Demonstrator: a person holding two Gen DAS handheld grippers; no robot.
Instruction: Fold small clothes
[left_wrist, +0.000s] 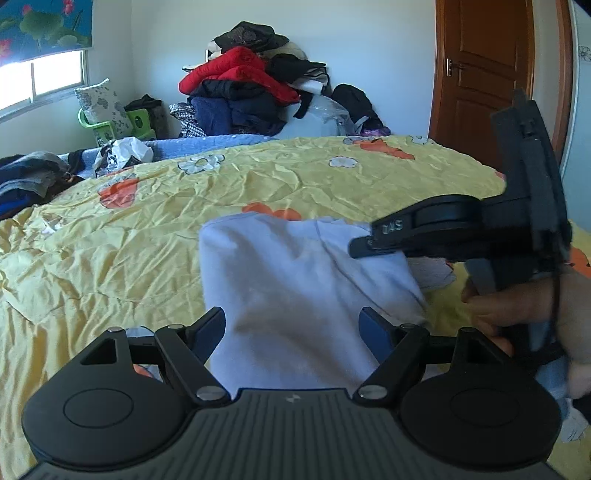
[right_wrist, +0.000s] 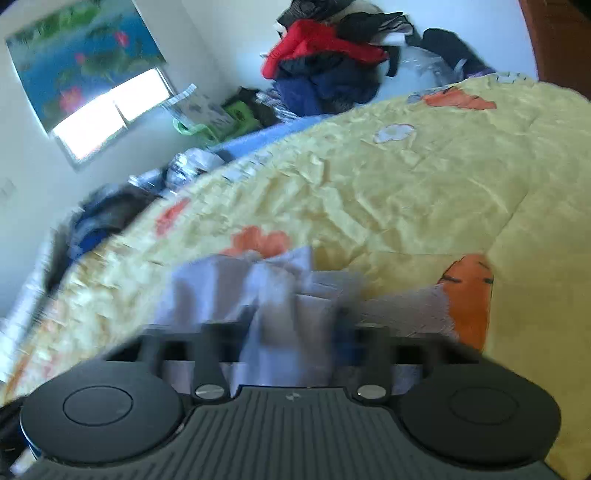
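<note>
I am holding my left gripper (left_wrist: 293, 326) low over the bed, its jaws standing wide apart with the pale lilac garment (left_wrist: 295, 288) lying between them; the pads are not pressing on the cloth. The garment is resting on the wrinkled yellow bedspread (left_wrist: 110, 251), printed with orange and white flowers, near the edge closest to me.

My right gripper (left_wrist: 360, 249) is reaching in from the right over the garment's far right corner, with my hand (left_wrist: 517, 306) wrapped around its handle. From the left view its fingers are looking drawn together, but in its own blurred view I cannot tell whether cloth is pinched between them, though the lilac fabric is bunching up right at its tips.

Beyond the bed, a heap of clothes (left_wrist: 251, 81) in red, navy and black is piling against the white wall. A green plastic stool (left_wrist: 110, 129) is standing under the window (left_wrist: 40, 77), and a brown wooden door (left_wrist: 487, 74) is closing off the right side.
</note>
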